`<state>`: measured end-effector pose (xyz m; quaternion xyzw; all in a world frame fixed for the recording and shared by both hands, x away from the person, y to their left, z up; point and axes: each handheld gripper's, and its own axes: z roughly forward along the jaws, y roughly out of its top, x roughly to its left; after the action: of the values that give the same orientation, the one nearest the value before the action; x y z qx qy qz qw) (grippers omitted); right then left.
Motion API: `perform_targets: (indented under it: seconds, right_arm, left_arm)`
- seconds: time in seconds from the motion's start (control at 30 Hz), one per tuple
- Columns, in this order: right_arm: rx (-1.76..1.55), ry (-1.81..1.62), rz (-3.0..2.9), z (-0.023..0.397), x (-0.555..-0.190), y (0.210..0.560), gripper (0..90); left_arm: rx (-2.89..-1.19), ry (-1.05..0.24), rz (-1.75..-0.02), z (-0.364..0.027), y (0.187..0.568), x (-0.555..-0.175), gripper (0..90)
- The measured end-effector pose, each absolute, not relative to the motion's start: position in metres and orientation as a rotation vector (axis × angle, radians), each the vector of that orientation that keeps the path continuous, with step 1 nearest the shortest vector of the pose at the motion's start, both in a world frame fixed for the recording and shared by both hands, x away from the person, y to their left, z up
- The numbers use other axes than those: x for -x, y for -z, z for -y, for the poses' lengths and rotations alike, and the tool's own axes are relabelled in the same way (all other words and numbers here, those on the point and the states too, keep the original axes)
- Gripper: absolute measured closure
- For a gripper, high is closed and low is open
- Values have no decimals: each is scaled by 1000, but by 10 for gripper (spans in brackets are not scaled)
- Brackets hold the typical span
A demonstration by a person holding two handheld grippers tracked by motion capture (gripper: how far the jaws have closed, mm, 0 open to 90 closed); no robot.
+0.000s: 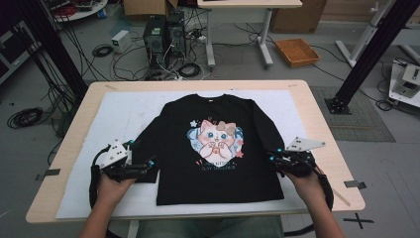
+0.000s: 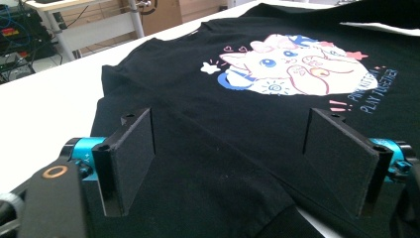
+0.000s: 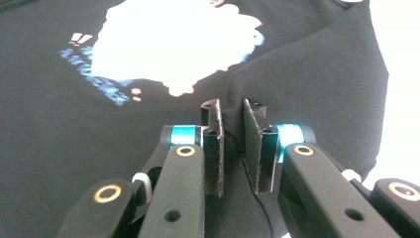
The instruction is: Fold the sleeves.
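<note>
A black long-sleeved shirt (image 1: 218,148) with a pink and white cat print lies flat, front up, on a white sheet (image 1: 119,114). My left gripper (image 1: 147,166) hovers low over the shirt's left sleeve (image 1: 148,139). In the left gripper view that gripper (image 2: 229,129) is open, its jaws wide apart, with the black cloth (image 2: 208,198) lying under them. My right gripper (image 1: 272,157) is at the shirt's right sleeve (image 1: 275,144). In the right gripper view it (image 3: 232,106) is shut on a raised fold of that sleeve (image 3: 307,84).
The white sheet covers most of a light wooden table (image 1: 74,144), which ends just behind my hands. Beyond the far edge are computer towers (image 1: 156,32), tangled cables, an orange tray (image 1: 297,52) and a black frame post (image 1: 361,64) at the right.
</note>
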<state>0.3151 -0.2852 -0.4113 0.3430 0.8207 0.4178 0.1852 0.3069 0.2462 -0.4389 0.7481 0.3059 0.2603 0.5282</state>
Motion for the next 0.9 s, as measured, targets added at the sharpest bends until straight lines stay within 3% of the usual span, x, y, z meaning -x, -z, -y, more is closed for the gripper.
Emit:
perform_targets:
  seconds: [0.63, 0.7, 0.8, 0.9]
  right_arm:
    - [-800, -1165, -2483, 205, -305, 411, 781]
    - [-766, -1177, -2504, 197, -304, 412, 690]
    - [-758, -1189, -2508, 196, -303, 412, 666]
    - [-799, -1217, -2463, 205, -305, 409, 546]
  left_arm:
    - [-1793, -616, -734, -245, 440, -308, 203]
    - [-1793, -615, -733, -246, 440, -307, 203]
    - [-1788, -616, -733, -246, 439, -307, 203]
    - [-1789, -616, -732, -246, 439, -308, 203]
